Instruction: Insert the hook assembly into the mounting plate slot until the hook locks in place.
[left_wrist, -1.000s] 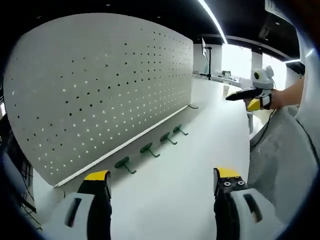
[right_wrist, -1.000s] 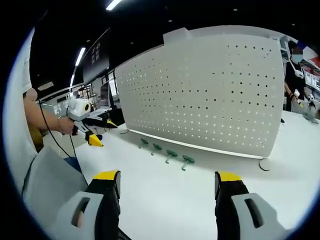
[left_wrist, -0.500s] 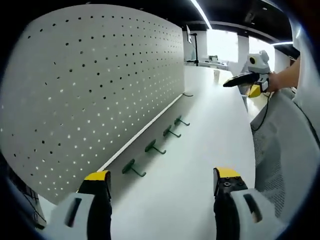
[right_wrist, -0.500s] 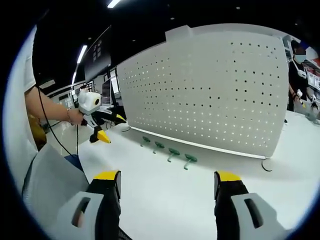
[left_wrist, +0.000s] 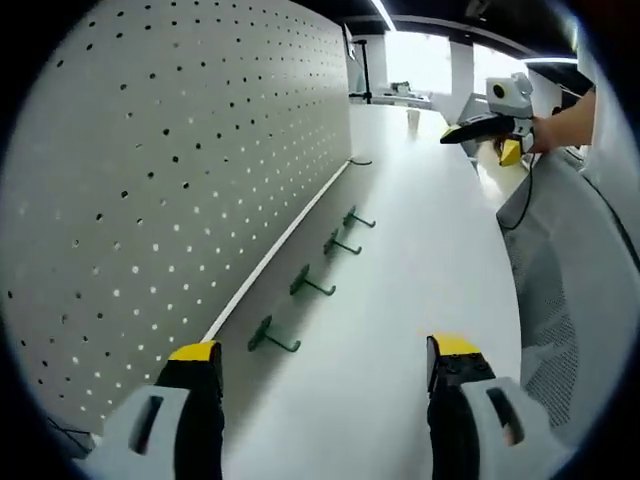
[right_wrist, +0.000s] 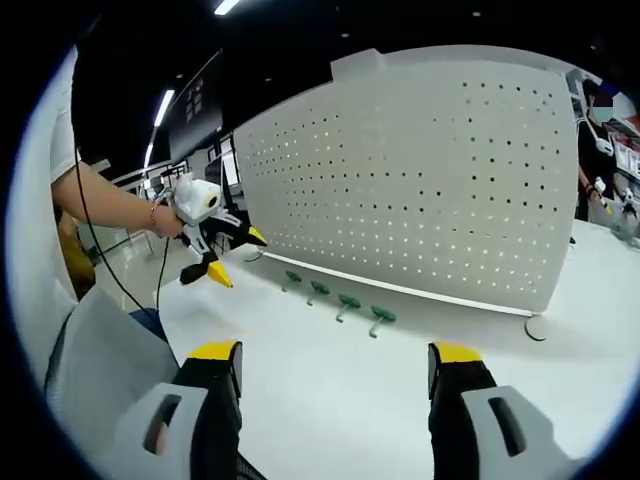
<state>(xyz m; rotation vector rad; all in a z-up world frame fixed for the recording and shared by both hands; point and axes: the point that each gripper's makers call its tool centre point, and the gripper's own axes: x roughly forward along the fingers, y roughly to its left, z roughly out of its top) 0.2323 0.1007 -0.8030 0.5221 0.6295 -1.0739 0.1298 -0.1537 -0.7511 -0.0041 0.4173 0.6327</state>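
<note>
A big white counter (left_wrist: 400, 300) carries everything here, and a tall light grey board full of small round holes (left_wrist: 170, 170) stands upright on it; the right gripper view shows the same counter (right_wrist: 330, 400) and the same board (right_wrist: 420, 180). Four small green hooks with round flat bases lie in a row on the counter just in front of the foot of the board, and none of them is in a hole. In the left gripper view the row runs away from the camera: the nearest green hook (left_wrist: 268, 338), the next one (left_wrist: 308, 284), the third (left_wrist: 338, 243) and the far one (left_wrist: 355, 218). In the right gripper view the same row lies side by side, from (right_wrist: 291, 280) through (right_wrist: 318, 291) and (right_wrist: 346, 303) to (right_wrist: 380, 319). The left hand-held gripper (left_wrist: 320, 385) hangs low over the counter near the nearest hook, with its yellow-tipped black jaws wide apart and nothing between them. It shows in the right gripper view too (right_wrist: 228, 254), held up by a person's hand (right_wrist: 165, 222) beside the end of the board. The right hand-held gripper (right_wrist: 335, 385) also has its jaws wide apart with nothing in them, well back from the hooks. It shows far off in the left gripper view (left_wrist: 480, 128), up above the counter. A small round disc (right_wrist: 537, 328) lies flat on the counter by the far corner of the board.
</note>
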